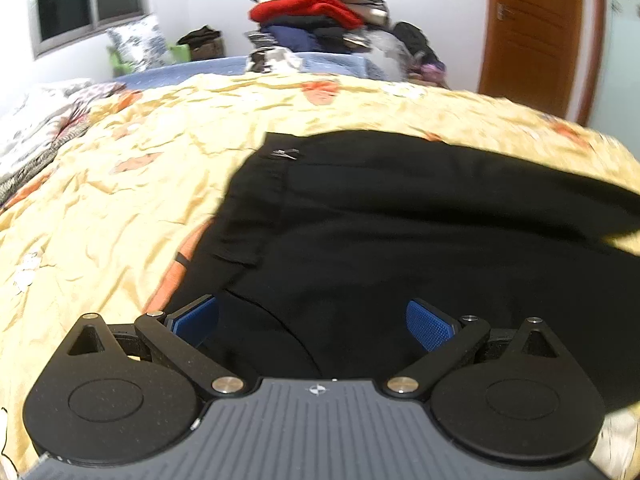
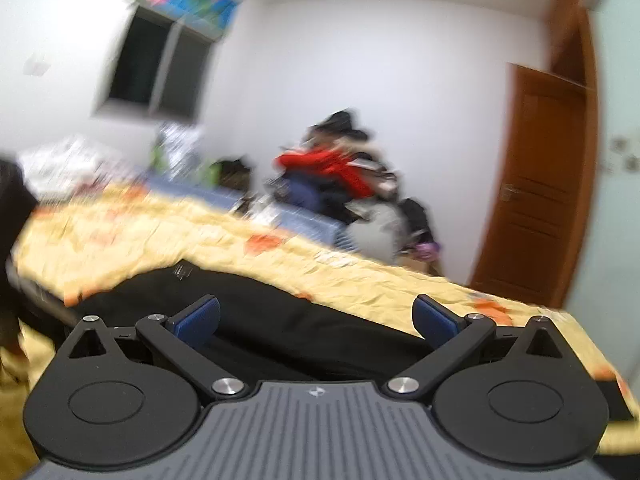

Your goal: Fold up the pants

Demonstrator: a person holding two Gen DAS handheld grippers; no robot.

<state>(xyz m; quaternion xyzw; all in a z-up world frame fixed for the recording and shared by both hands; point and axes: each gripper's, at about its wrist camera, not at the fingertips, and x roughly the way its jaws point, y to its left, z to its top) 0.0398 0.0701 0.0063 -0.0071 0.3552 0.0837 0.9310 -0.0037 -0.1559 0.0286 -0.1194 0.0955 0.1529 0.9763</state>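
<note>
Black pants (image 1: 400, 232) spread across centre of yellow bedspread (image 1: 100, 208). Left gripper (image 1: 312, 322) low over fabric, jaws wide apart, nothing held. Right gripper (image 2: 316, 322) likewise spread, empty, pants (image 2: 280, 320) at lower centre.

From my end the room is evenly lit and the white walls look washed out. The window (image 1: 90, 2) is dark. My left feed is fairly sharp, though the black pants (image 1: 400, 240) swallow all detail. My right feed is smeared with motion blur. Both bend hard toward the dark corners.
</note>
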